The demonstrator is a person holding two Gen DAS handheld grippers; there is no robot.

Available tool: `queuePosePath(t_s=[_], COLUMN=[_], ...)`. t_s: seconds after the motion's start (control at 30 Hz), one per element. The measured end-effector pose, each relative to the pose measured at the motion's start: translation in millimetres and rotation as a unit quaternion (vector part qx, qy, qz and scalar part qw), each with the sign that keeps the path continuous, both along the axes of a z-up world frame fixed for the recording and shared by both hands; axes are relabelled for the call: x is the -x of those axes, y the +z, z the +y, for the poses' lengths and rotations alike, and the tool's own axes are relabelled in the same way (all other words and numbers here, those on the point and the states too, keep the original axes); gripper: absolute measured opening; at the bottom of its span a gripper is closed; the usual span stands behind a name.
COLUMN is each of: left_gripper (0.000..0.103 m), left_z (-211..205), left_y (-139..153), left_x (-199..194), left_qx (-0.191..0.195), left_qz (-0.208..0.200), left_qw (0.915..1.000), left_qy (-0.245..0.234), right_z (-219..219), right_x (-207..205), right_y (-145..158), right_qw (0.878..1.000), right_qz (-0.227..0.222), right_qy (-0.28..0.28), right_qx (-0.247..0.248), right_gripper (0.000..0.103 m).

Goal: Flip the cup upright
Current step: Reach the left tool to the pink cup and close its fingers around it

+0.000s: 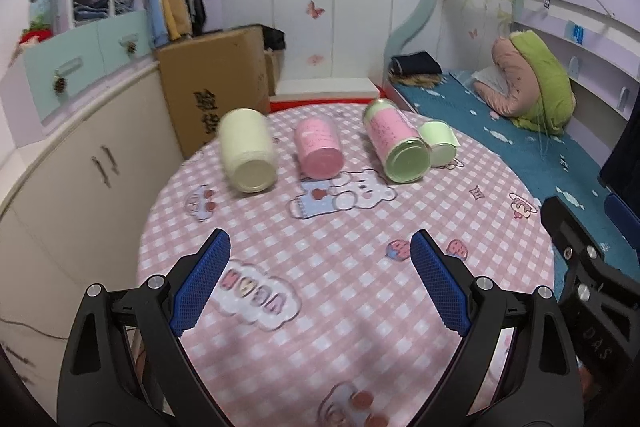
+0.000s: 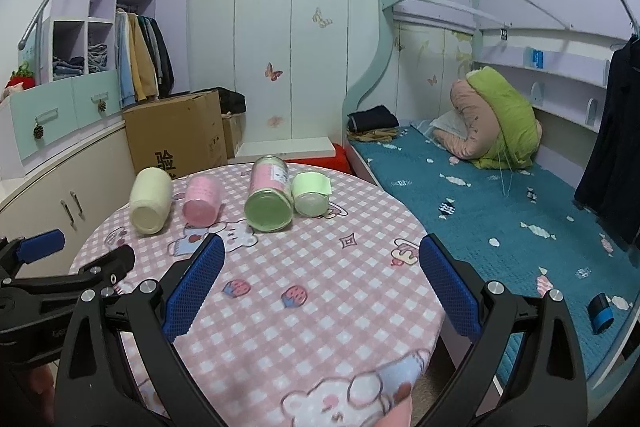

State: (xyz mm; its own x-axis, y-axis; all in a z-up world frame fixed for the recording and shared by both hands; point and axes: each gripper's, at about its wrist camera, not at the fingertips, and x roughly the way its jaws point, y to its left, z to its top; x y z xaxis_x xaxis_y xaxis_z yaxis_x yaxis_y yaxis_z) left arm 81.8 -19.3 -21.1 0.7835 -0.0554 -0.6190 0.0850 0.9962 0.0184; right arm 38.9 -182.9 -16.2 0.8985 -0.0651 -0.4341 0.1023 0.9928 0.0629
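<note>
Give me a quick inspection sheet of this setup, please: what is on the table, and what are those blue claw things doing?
Surface: round table with a pink checked cartoon cloth.
Job's things: four cups lying on their sides in a row: cream cup, pink cup, large green-and-pink cup, small pale green cup.
Clutter: nothing seen on the table besides the cups.
Grippers: left gripper and right gripper both hover short of the cups, jaws wide apart, holding nothing.
Cables: a thin dark cable at the left edge of the left wrist view.
Surroundings: cardboard box, bunk bed with a teal cover, open wardrobe with hanging clothes.
</note>
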Motion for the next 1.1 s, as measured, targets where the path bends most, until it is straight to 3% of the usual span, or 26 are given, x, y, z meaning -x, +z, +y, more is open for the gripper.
queuePosePath(t_s=[0.47, 0.63, 0.87, 0.9, 0.97, 1.03, 1.1], left_gripper=[0.091, 0.091, 0.091, 0.09, 0.075, 0.068, 0.066], left_z=[-33.3, -34.2, -28.7, -25.2, -20.6, -14.3, -12.3], left_y=[2.1, -12.2, -45.0, -51.0, -58.0, -65.6, -68.3], left_x=[-166.8, -214.9, -250.2, -254.0, -259.5, -263.9, -265.0], left_qx=[0.029, 0.015, -0.014, -0.013, -0.018, -0.019, -0.022], left_qz=[0.069, 0.096, 0.142, 0.151, 0.162, 0.174, 0.175], left_qw=[0.9972, 0.9951, 0.9885, 0.9868, 0.9844, 0.9817, 0.9818], left_qy=[-0.003, 0.017, 0.05, 0.056, 0.067, 0.074, 0.071], right_z=[-63.9, -77.0, -80.3, -79.5, -78.7, -78.9, -78.4], right_x=[-126.3, -168.9, -211.4, -215.1, -222.2, -227.1, -229.1], right_y=[-4.3, -12.4, -28.9, -31.5, -36.4, -39.4, -42.1], right_qw=[1.0, 1.0, 0.999, 0.999, 0.998, 0.998, 0.997], right_qz=[0.009, 0.015, 0.035, 0.037, 0.045, 0.052, 0.056], right_qy=[-0.005, 0.006, 0.032, 0.033, 0.04, 0.042, 0.044], right_qx=[-0.001, 0.0, -0.005, -0.004, -0.006, -0.009, -0.012], right_gripper=[0.094, 0.094, 0.094, 0.094, 0.094, 0.094, 0.094])
